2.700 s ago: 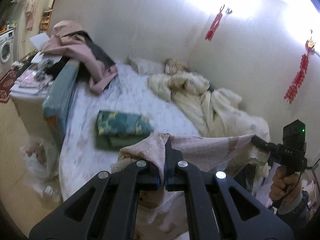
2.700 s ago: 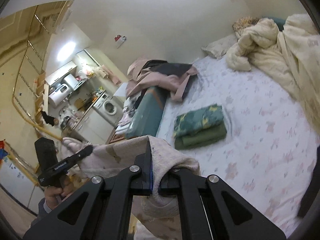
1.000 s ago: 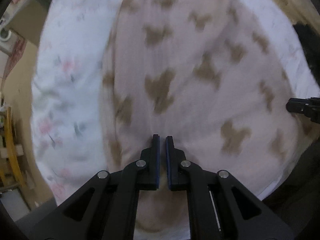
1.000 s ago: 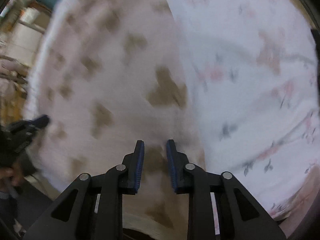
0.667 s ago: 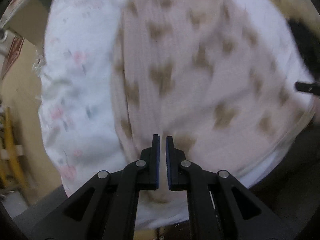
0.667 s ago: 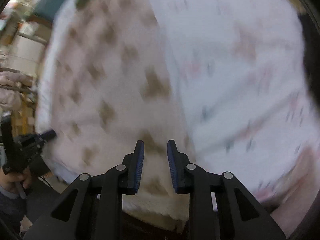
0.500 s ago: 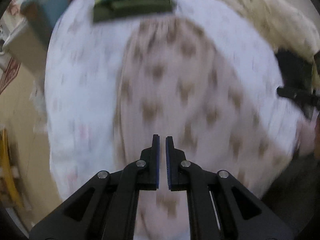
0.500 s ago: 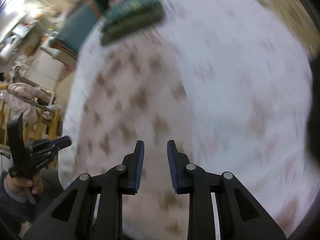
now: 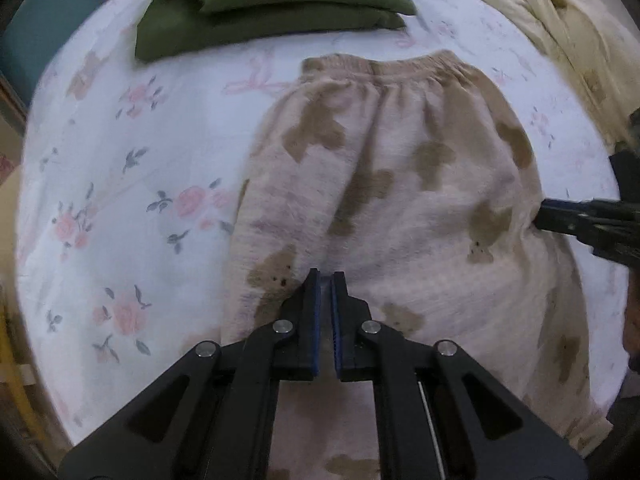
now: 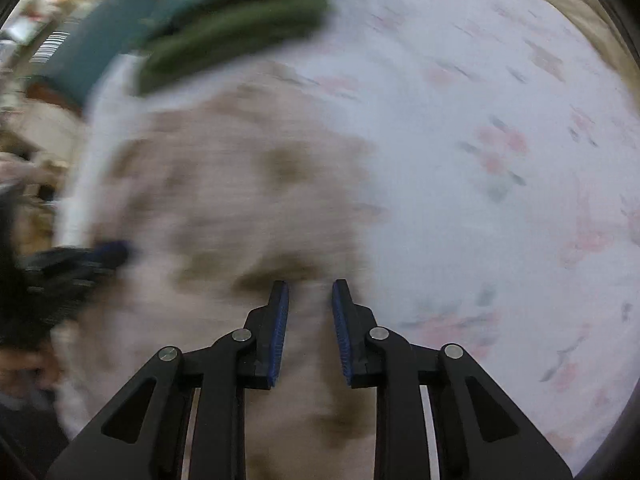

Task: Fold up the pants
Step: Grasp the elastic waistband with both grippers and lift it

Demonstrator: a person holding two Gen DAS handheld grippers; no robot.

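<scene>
The pink-beige pants with brown bear patches lie flat on the floral bed sheet, waistband at the far end. My left gripper hovers over the left side of the pants, shut, with nothing visibly pinched. The right gripper shows at the pants' right edge. In the blurred right wrist view, my right gripper hangs above the pants; its jaws are closing, a clear gap remains, and no fabric sits between the pads. The left gripper appears at the left.
A folded green and patterned stack of clothes lies just beyond the waistband, also visible as the green stack. A cream duvet is bunched at the far right. A teal box borders the bed's left edge.
The pants, earlier held up by both grippers, now lie on the bed, released. Both grippers have swept across them, bringing the waistband and the green stack into view.
</scene>
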